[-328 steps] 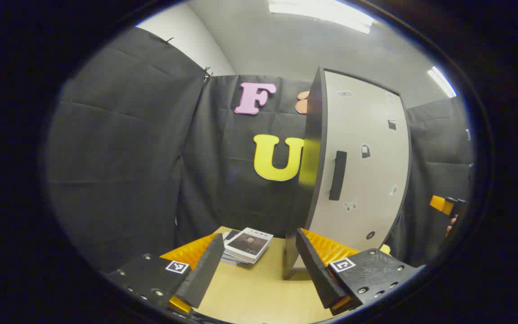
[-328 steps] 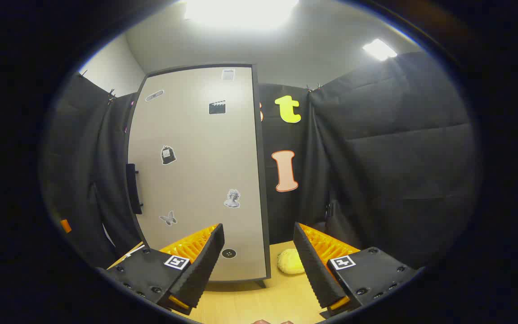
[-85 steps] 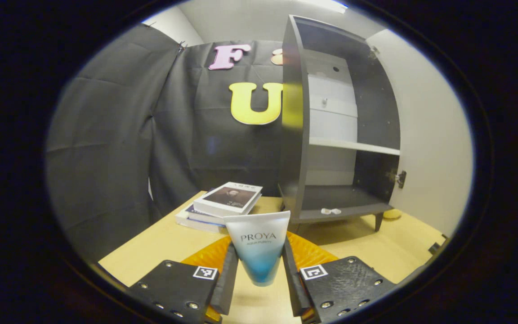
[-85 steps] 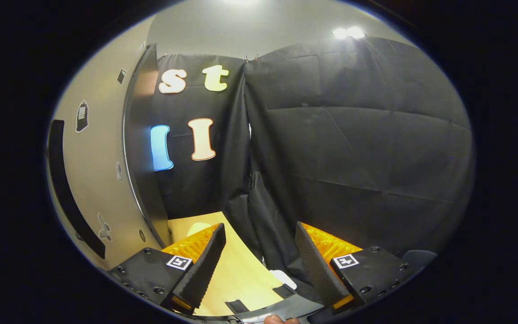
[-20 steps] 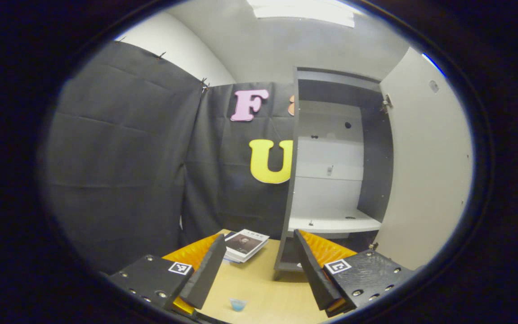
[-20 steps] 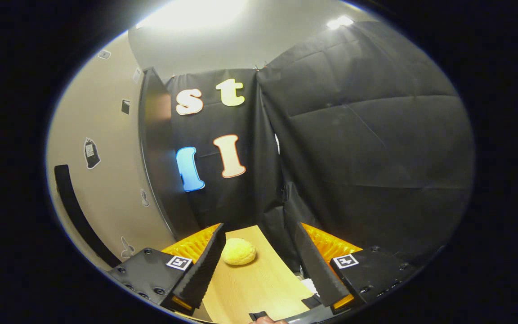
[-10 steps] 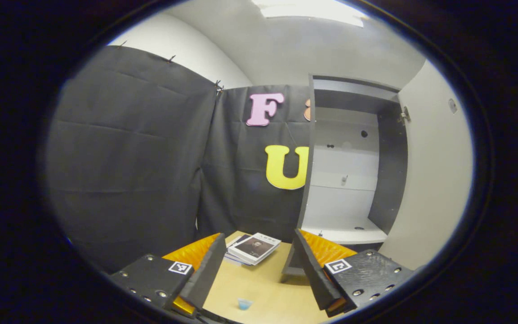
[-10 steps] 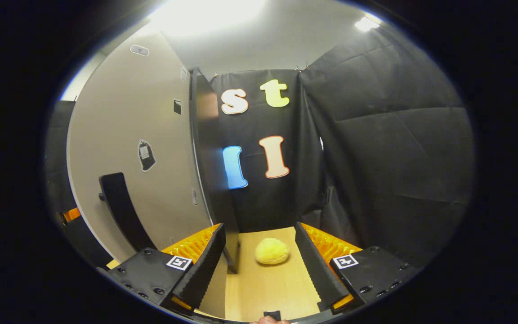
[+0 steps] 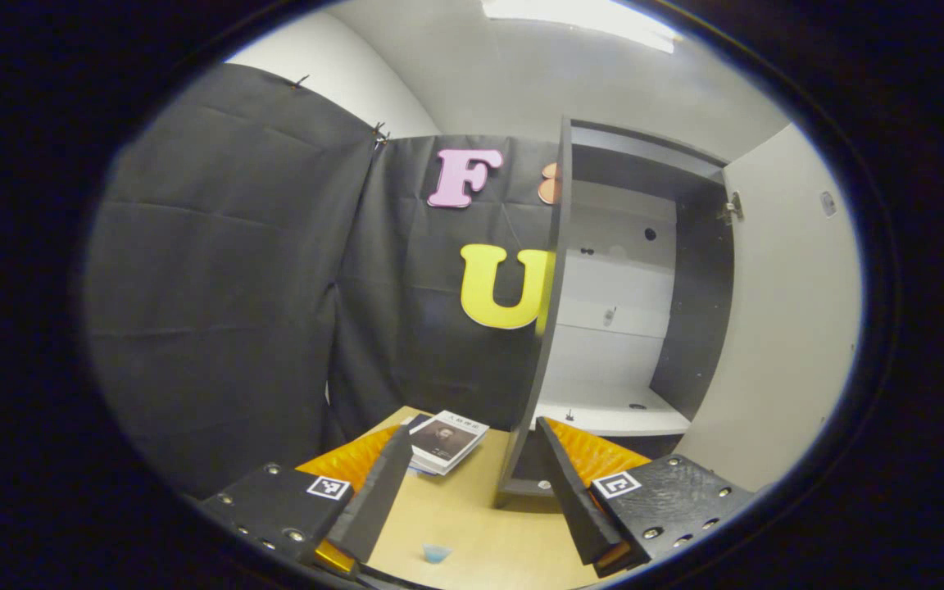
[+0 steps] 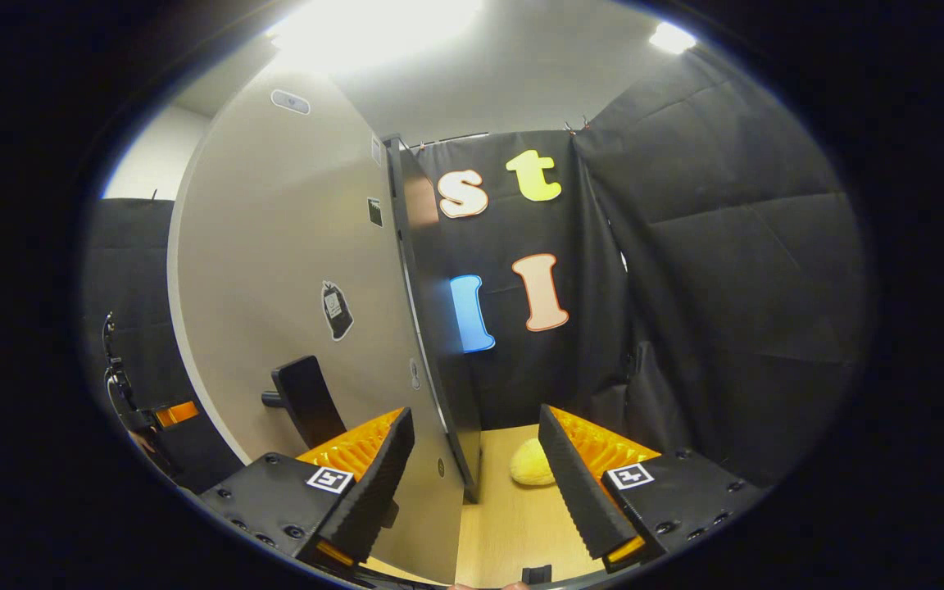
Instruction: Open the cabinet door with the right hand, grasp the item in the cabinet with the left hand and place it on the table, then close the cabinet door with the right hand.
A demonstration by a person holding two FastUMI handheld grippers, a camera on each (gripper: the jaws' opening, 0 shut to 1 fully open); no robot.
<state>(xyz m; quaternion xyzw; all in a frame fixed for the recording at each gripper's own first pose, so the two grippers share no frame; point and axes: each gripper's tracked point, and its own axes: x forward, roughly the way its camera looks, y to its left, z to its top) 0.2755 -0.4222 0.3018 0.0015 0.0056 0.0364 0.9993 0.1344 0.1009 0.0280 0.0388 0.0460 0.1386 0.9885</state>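
The dark cabinet (image 9: 689,270) stands open, with its pale shelf (image 9: 615,416) bare. The tube's blue end (image 9: 437,554) peeks up from the wooden table (image 9: 480,524), just below and between the fingers of my left gripper (image 9: 472,442), which is open and holds nothing. In the right gripper view the pale door (image 10: 275,270) stands ajar, its black handle (image 10: 306,400) just above the left finger. My right gripper (image 10: 476,422) is open, close to the door's outer face, and the door's free edge runs down between its fingers.
A small stack of books (image 9: 446,441) lies on the table left of the cabinet. A yellow lump (image 10: 531,473) rests on the table beyond the door. Part of the other gripper (image 10: 169,414) shows past the door's left side. Black cloth walls close the booth.
The right gripper has come closer to the door, whose face and handle now loom larger. The left gripper has barely shifted above the tube on the table.
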